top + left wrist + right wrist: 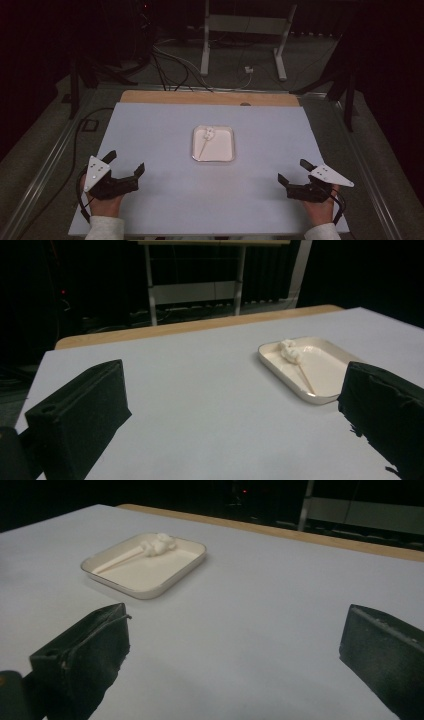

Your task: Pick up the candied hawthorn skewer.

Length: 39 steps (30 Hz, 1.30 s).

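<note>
A white square tray [225, 150] lies in the middle of the pale sheet; its rim also shows in the left gripper view [280, 372] and the right gripper view [150, 592]. In it lies a thin stick with a white lump at one end [207, 136] [292, 352] [157, 546]. My left gripper [125, 162] rests at the near left of the sheet, jaws wide open, nothing between them [225, 410]. My right gripper [292, 172] rests at the near right, open and empty too [230, 645]. Both are well short of the tray.
The pale sheet [165, 130] covers a wooden table whose far edge [210, 97] shows as a tan strip. Beyond it stand a white metal frame [245, 35] and loose cables [175, 65] on a dark floor. A metal rail [45, 165] runs along the left.
</note>
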Available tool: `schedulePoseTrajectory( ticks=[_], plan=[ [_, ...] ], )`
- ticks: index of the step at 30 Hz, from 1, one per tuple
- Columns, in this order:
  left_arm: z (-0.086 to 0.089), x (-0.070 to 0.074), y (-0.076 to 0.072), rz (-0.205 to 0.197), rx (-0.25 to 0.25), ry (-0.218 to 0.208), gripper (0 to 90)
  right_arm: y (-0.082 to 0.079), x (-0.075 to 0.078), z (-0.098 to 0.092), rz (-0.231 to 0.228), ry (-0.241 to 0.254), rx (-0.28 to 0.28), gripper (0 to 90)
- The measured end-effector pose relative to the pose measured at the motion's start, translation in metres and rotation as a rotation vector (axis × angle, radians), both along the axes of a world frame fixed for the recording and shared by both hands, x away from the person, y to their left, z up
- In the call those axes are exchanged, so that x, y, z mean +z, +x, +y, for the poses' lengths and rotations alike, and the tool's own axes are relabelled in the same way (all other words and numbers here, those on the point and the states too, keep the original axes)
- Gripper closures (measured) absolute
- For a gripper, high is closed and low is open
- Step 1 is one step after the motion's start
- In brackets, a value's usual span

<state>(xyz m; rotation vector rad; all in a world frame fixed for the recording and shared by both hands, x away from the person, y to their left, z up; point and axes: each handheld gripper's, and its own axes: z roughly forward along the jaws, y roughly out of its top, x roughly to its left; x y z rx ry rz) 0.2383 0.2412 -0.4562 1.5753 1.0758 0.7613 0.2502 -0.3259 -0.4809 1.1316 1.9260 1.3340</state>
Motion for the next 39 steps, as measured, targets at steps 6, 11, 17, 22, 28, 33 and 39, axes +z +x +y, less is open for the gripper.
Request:
schedulePoseTrajectory(
  ticks=[6, 11, 17, 22, 28, 33, 39],
  plan=[
    [0.003, 0.001, -0.002, 0.001, 0.016, -0.016, 0.5, -0.001, -0.001, -0.002, 0.0, 0.015, -0.013, 0.0],
    [0.002, 0.002, -0.002, 0.017, 0.019, -0.017, 0.5, -0.002, 0.0, 0.0, -0.006, 0.018, -0.013, 0.0],
    [-0.002, 0.008, -0.001, 0.012, 0.011, -0.02, 0.5, -0.003, 0.0, 0.002, -0.01, 0.006, -0.014, 0.0],
    [-0.006, 0.013, 0.004, 0.022, -0.001, -0.007, 0.5, -0.003, 0.0, 0.004, -0.008, 0.016, -0.009, 0.0],
    [-0.016, 0.018, 0.014, 0.035, -0.029, 0.004, 0.5, -0.004, 0.0, 0.003, -0.012, 0.017, -0.013, 0.0],
    [-0.027, 0.022, 0.024, 0.042, -0.058, 0.01, 0.5, -0.003, 0.0, 0.002, -0.01, 0.018, -0.015, 0.0],
    [-0.039, 0.024, 0.037, 0.056, -0.086, 0.015, 0.5, -0.004, 0.0, 0.002, -0.004, 0.017, -0.021, 0.0]
  ],
)
